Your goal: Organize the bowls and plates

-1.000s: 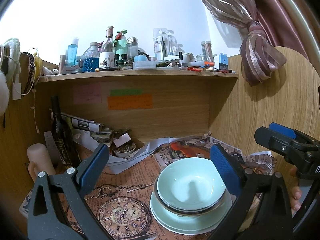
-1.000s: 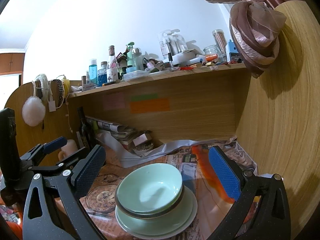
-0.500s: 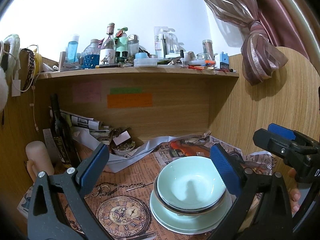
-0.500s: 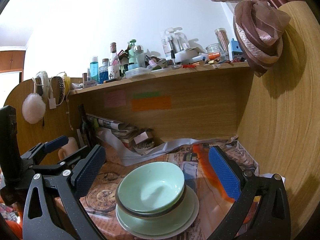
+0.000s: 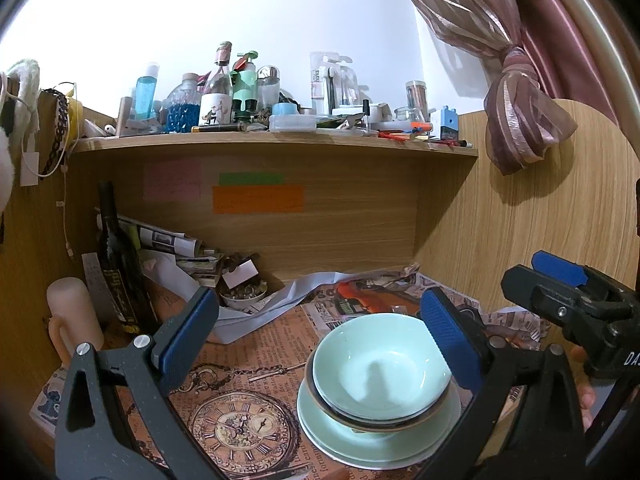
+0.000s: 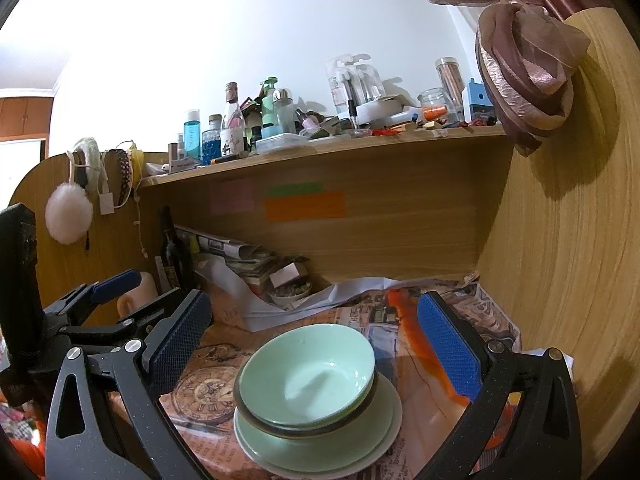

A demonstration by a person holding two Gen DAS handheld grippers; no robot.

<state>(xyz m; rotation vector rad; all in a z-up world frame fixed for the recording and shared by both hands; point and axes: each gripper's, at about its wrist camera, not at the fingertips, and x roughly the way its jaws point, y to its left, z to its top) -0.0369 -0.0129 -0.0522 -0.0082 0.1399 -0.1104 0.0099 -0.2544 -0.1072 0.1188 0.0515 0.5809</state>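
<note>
Currently both grippers hang above the desk, jaws spread wide, nothing between the pads. Landmark: the pale green bowl stack (image 5: pixel 380 376).

- Stack = two bowls nested, the lower one with a dark rim, sitting on green plates (image 5: pixel 360 440). All of it rests on the printed paper cover (image 5: pixel 256 344) over the desk.
- Left gripper (image 5: pixel 320 332): fully open, empty. Its right pad sits just over the stack's right rim, the left pad well off to the stack's left.
- Right gripper (image 6: pixel 308 332): also fully open and empty, straddling the stack from above with both pads clear of the bowls (image 6: pixel 308 384).
- Clock print (image 5: pixel 244 432) on the paper just left of the stack.
- Small dish of bits (image 5: pixel 244 296) behind and left of the stack, against the back panel.
- Dark bottle (image 5: pixel 116 256) further left, upright.
- Cluttered shelf (image 5: pixel 276 140) above and behind the stack.
- Knotted curtain (image 5: pixel 524 120) up right of the stack.
</note>
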